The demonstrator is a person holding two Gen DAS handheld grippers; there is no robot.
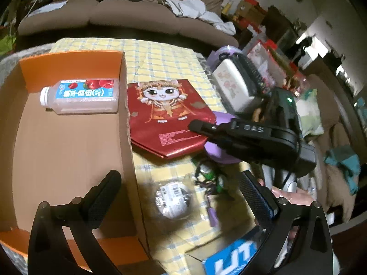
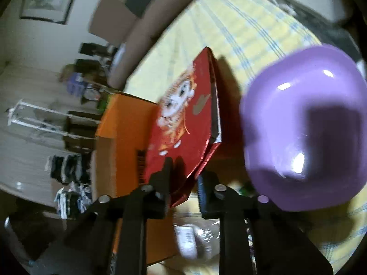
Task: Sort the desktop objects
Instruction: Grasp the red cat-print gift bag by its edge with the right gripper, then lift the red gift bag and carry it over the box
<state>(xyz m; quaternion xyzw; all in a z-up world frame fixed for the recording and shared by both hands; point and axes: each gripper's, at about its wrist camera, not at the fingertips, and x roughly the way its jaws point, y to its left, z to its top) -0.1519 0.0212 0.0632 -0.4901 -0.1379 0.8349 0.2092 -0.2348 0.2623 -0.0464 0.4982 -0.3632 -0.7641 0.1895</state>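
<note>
A red cartoon-print packet (image 1: 167, 116) lies on the yellow checked cloth beside an open cardboard box (image 1: 68, 151). A plastic bottle (image 1: 80, 97) lies on its side inside the box. My left gripper (image 1: 179, 194) is open and empty, above the box wall and a small wrapped item (image 1: 173, 199). My right gripper (image 2: 183, 178) is shut on the red packet's (image 2: 183, 114) lower corner and lifts that edge. It also shows in the left wrist view (image 1: 201, 128), at the packet's right edge. A purple bowl (image 2: 305, 128) sits right beside it.
A purple-handled tangle of cords (image 1: 211, 183) lies near the wrapped item. A hairbrush and white case (image 1: 238, 80) sit in a purple container at the right. A blue-lettered box (image 1: 231, 261) is at the front edge. A sofa (image 1: 114, 13) stands behind the table.
</note>
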